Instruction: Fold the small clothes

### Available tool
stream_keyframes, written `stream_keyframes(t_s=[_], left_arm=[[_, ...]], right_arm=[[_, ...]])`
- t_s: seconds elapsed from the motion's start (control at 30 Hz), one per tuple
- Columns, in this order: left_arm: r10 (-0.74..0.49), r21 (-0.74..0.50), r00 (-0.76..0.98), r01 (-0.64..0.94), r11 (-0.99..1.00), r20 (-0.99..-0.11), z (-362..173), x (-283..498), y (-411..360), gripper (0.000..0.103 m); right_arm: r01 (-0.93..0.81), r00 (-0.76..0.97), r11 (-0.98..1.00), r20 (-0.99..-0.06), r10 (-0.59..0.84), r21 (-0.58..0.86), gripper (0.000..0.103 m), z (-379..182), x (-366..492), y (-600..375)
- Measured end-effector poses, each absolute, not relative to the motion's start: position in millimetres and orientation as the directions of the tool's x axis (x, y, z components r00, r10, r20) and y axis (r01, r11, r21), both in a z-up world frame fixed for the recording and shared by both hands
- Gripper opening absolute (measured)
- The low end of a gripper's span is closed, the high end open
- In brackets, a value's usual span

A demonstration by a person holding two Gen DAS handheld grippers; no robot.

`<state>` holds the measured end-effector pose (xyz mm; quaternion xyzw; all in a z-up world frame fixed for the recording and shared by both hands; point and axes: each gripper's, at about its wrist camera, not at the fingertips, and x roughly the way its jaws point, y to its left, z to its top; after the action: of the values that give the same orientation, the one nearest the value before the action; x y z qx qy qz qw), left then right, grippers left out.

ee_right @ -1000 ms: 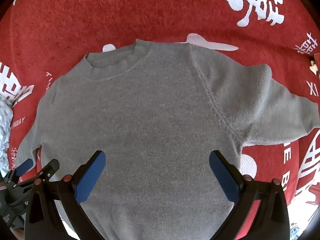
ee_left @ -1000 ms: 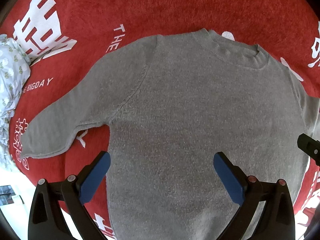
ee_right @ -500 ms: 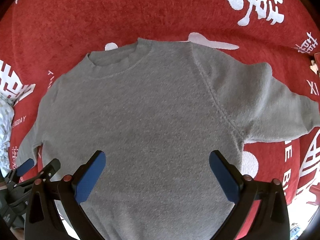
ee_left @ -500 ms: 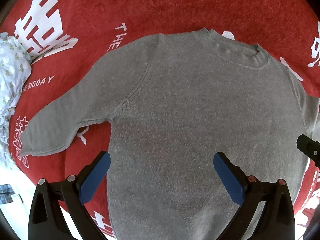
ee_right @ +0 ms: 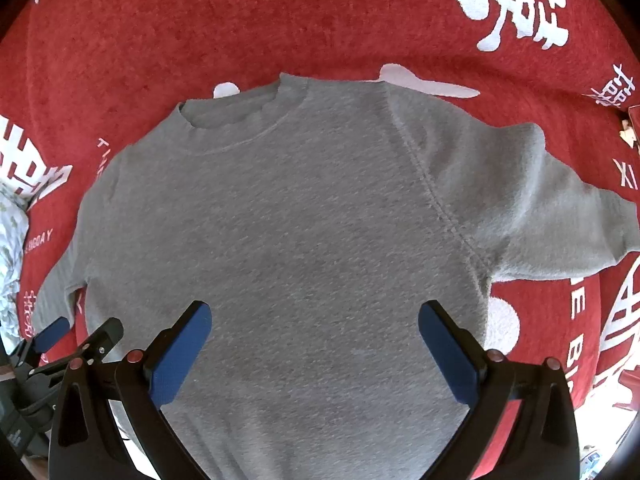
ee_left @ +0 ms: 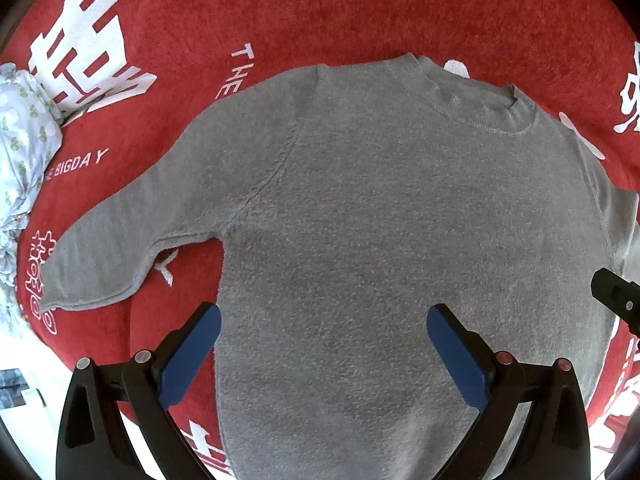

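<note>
A small grey sweater (ee_left: 380, 220) lies flat and face up on a red cloth, collar away from me, both sleeves spread out to the sides. It also shows in the right wrist view (ee_right: 304, 220). My left gripper (ee_left: 324, 320) is open and empty above the sweater's lower left body. My right gripper (ee_right: 314, 316) is open and empty above the lower middle of the body. The left sleeve cuff (ee_left: 80, 284) lies at the left; the right sleeve (ee_right: 560, 224) lies at the right.
The red cloth (ee_left: 320, 8) has white lettering and covers the surface. A pale flowered garment (ee_left: 24, 152) is bunched at the left edge. The left gripper shows at the lower left of the right wrist view (ee_right: 76, 340). A white floor lies beyond the cloth's near edge.
Both views have shifted very slightly; the sweater has not moved and both grippers have stayed open.
</note>
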<state>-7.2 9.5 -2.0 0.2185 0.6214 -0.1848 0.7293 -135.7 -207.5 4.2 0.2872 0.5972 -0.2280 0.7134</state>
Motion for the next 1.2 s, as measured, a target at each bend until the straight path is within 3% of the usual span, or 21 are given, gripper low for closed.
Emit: stream_keyframes(t_s=[0.53,0.87,1.2], left_arm=[[-0.058,0.043,0.169,0.537,0.842,-0.984,-3,-1,16,0.103],[-0.023,0.073,0.173,0.525,0.848,-0.985,-4,5,23,0.103],[-0.079,0.026,0.204,0.467,0.884,-0.976,-1,22,61,0.103]], right_arm=[[0.664,0.178,0.736,-0.984,0.016,0.132,0.103,4,-128,-194],[0.652,0.174,0.748,-0.985,0.015,0.126,0.103,5,-116,-186],[0.611,0.194,0.778,-0.981,0.030,0.145,0.103,6,-99,-164]])
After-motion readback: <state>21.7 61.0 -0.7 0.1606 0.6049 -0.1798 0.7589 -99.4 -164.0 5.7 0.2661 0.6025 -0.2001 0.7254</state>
